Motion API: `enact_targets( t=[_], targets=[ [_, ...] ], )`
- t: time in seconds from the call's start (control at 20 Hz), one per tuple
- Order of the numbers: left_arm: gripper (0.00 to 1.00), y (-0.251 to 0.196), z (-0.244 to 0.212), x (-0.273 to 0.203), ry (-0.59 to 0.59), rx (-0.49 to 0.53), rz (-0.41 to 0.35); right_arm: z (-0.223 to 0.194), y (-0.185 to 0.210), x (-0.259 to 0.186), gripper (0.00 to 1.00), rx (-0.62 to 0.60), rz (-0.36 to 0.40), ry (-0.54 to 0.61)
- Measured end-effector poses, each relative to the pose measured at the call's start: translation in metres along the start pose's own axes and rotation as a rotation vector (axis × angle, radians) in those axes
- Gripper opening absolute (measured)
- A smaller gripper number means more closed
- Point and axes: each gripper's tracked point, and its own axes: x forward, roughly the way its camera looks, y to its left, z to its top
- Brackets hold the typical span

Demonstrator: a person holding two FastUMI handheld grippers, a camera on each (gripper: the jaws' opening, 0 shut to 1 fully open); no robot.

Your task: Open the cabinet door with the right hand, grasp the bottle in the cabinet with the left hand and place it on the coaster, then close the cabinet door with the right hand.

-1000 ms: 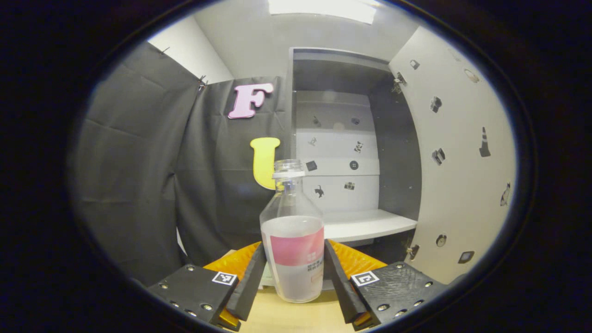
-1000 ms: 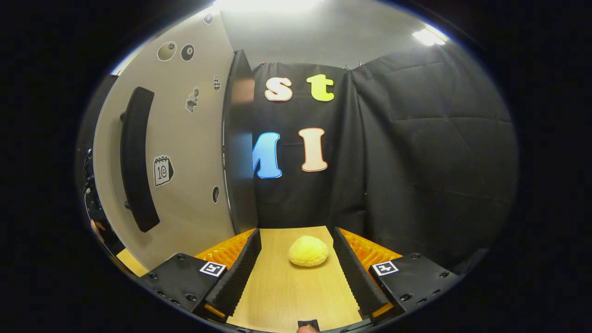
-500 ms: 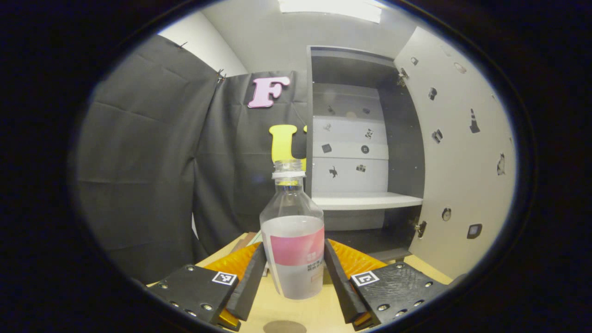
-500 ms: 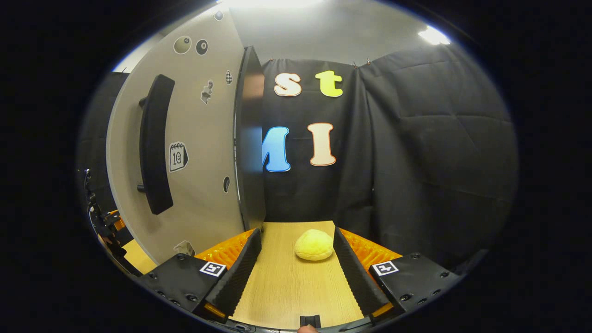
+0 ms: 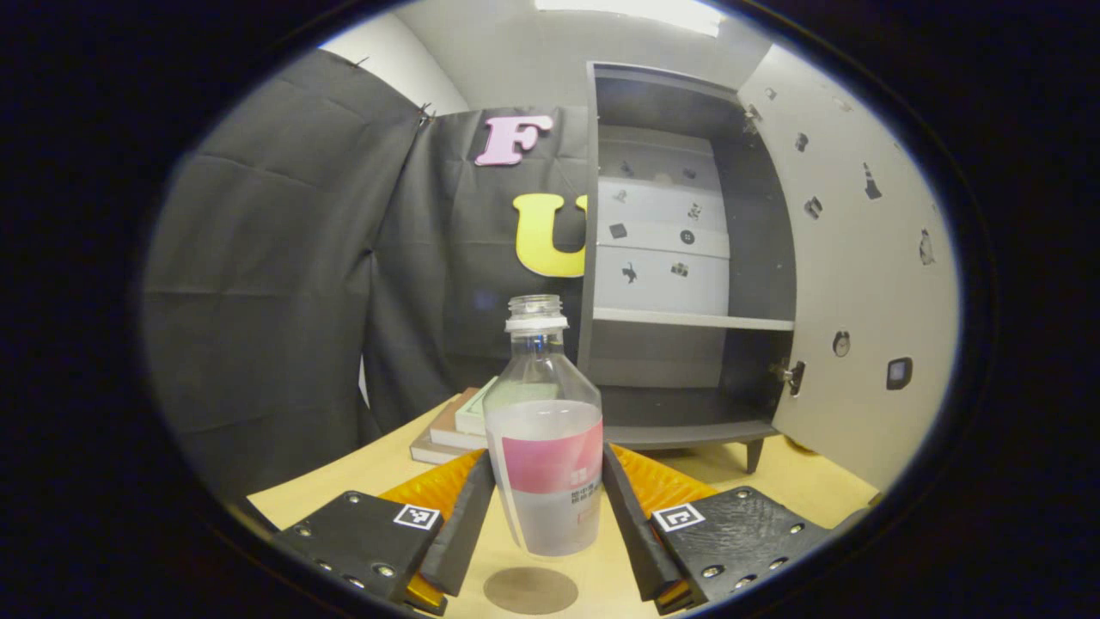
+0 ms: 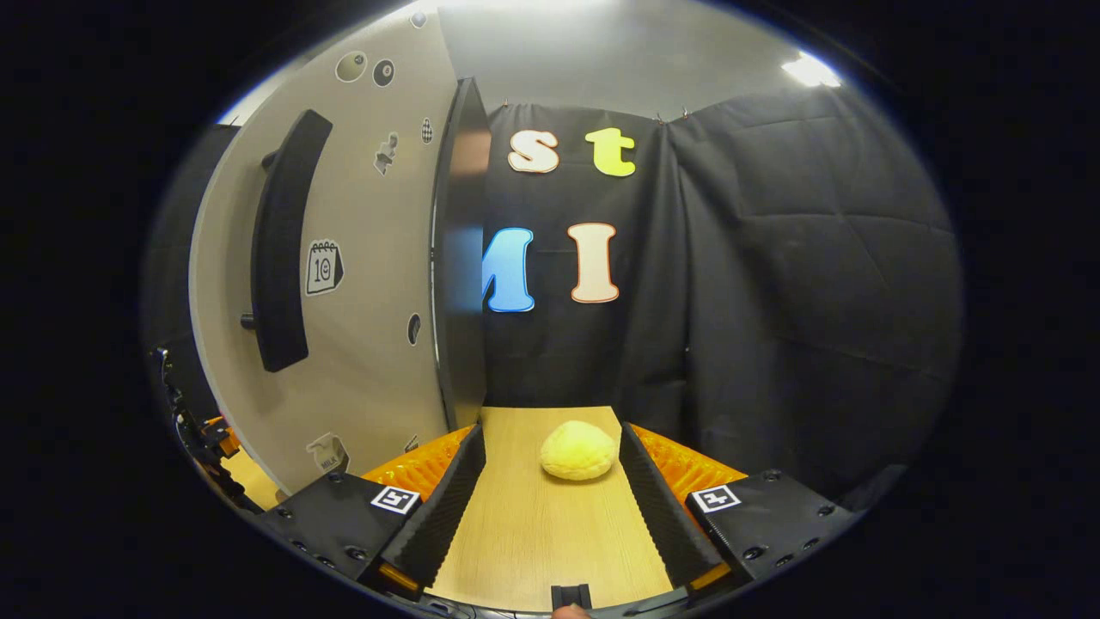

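While the left claw (image 5: 547, 507) pinches the capless, near-empty bottle (image 5: 544, 456) at its labelled waist, it looks light, thin-walled and crushable, hanging above the coaster (image 5: 530, 590) at six o'clock; the right claw (image 6: 546, 507) gapes empty.

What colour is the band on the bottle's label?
Pink, on the bottle; clearest in the left gripper view.

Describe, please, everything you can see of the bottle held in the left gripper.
The bottle is clear plastic with a white neck ring and no cap on its open mouth. A frosted white wrap with a pink band covers its lower body. It stands nearly upright, clamped at the wrap between both fingers of the left gripper, its base lifted above the round brown coaster on the wooden table.
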Motion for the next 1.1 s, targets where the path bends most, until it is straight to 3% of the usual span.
enact_targets(
  t=[0.1,0.15,0.25,0.3,0.45,0.55,0.85,0.9,1.0,1.05,1.1],
  targets=[
    [0.72,0.004,-0.018,0.002,0.017,-0.006,0.014,-0.002,-0.001,0.003,0.99,0.021,-0.002,0.005],
    [0.72,0.006,-0.026,0.002,0.028,-0.009,0.018,-0.004,-0.002,0.004,0.94,0.027,-0.003,0.011],
    [0.72,0.007,-0.042,0.002,0.048,-0.016,0.022,-0.008,-0.002,0.006,0.94,0.034,0.006,0.028],
    [0.72,0.006,-0.051,0.003,0.059,-0.017,0.025,-0.01,-0.002,0.005,0.99,0.033,0.005,0.03],
    [0.72,0.009,-0.075,0.0,0.088,-0.013,0.042,-0.016,-0.007,0.003,0.94,0.016,-0.003,0.044],
    [0.75,0.01,-0.089,0.001,0.103,-0.004,0.055,-0.019,-0.008,0.004,0.99,0.019,-0.003,0.053],
    [0.72,0.012,-0.113,-0.001,0.103,0.056,0.1,-0.017,-0.009,0.005,0.99,0.004,-0.002,0.059],
    [0.77,0.012,-0.119,-0.003,0.107,0.057,0.104,-0.016,-0.007,0.005,0.99,-0.002,0.002,0.059],
    [0.75,0.011,-0.129,-0.009,0.125,0.043,0.115,-0.016,-0.004,0.006,0.99,-0.01,0.01,0.06],
    [0.75,0.011,-0.127,-0.011,0.109,0.041,0.122,-0.016,-0.003,0.006,0.94,-0.011,0.014,0.06],
    [0.76,0.011,-0.127,-0.012,0.106,0.039,0.127,-0.015,-0.002,0.007,0.99,-0.012,0.021,0.058]
  ],
)
